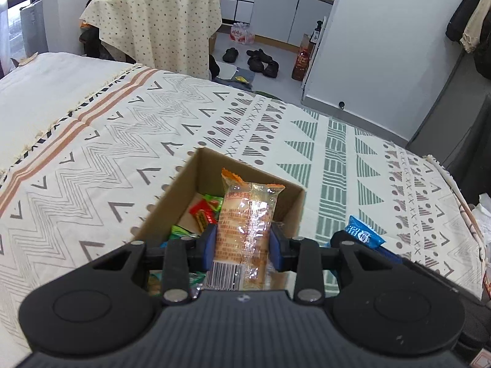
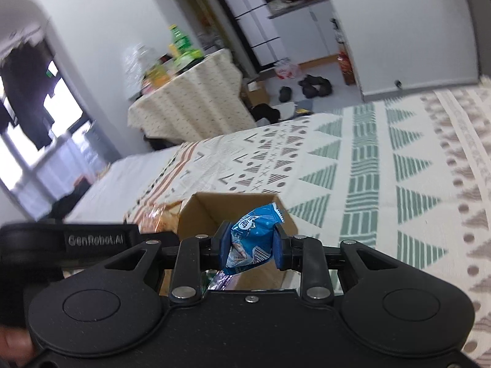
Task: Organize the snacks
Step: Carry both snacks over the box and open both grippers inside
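Left wrist view looks down over the left gripper (image 1: 244, 245), whose blue-padded jaws are clamped on a long clear-and-orange plastic snack packet (image 1: 245, 220) with a barcode at its near end; the packet stands up above the open brown cardboard box (image 1: 172, 196) that sits on the cream bedspread with grey zigzags and green triangles (image 1: 92, 159). Inside the box lie small wrapped snacks: a red packet (image 1: 202, 213) and green packets (image 1: 213, 201) on the floor of the box. At the right of this view, just beside the box's outer wall, the small blue foil snack packet (image 1: 363, 233) shows with the other tool under it. Right wrist view shows the right gripper (image 2: 250, 243) with its jaws pressed against both sides of that crumpled blue packet (image 2: 251, 236), held over the near edge of the same cardboard box (image 2: 202, 214). The left tool's black body, printed "GenRobot.AI" (image 2: 95, 239), lies just to the left. Beyond the bed stands a round table under a dotted cream cloth (image 1: 159, 27), and dark shoes (image 1: 260, 59) lie on the floor.
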### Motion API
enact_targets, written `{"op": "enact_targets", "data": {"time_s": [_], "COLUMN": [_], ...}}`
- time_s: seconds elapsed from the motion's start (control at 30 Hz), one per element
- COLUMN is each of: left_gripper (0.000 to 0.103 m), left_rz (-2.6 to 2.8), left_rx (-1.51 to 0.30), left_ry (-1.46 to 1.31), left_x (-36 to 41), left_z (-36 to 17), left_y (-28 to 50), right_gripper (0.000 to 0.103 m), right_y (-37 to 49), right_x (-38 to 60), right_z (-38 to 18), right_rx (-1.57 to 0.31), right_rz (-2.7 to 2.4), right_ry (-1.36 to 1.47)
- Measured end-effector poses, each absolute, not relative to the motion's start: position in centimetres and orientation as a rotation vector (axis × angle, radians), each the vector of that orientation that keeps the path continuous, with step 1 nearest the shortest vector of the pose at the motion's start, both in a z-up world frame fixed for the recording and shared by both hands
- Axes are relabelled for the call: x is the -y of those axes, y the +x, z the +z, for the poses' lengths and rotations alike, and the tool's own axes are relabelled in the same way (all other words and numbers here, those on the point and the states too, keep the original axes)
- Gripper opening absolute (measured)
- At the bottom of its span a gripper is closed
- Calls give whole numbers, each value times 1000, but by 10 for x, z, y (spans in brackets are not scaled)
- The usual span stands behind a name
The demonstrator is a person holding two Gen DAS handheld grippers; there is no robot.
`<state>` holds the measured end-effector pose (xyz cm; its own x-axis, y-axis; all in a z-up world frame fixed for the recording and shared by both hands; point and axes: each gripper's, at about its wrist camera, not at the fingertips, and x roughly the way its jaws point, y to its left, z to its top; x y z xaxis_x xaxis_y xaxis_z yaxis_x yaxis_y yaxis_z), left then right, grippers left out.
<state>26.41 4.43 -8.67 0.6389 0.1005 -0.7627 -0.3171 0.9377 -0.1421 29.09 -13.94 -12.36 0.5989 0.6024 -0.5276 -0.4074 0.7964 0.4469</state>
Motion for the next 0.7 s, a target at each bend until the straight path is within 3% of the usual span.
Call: {"op": "enact_targets", "data": {"time_s": [0.7], "left_gripper": [35], "left_rz": [120], "left_rx": [-911], "left_ry": [-310], "left_x": [-115], "left_z": [-113], "left_y": [293], "right_gripper": [28], "right_y": [277], "right_x": [51], "right_z": [-125], "right_rx": [-688], "right_rz": [662], "right_ry": [-38]}}
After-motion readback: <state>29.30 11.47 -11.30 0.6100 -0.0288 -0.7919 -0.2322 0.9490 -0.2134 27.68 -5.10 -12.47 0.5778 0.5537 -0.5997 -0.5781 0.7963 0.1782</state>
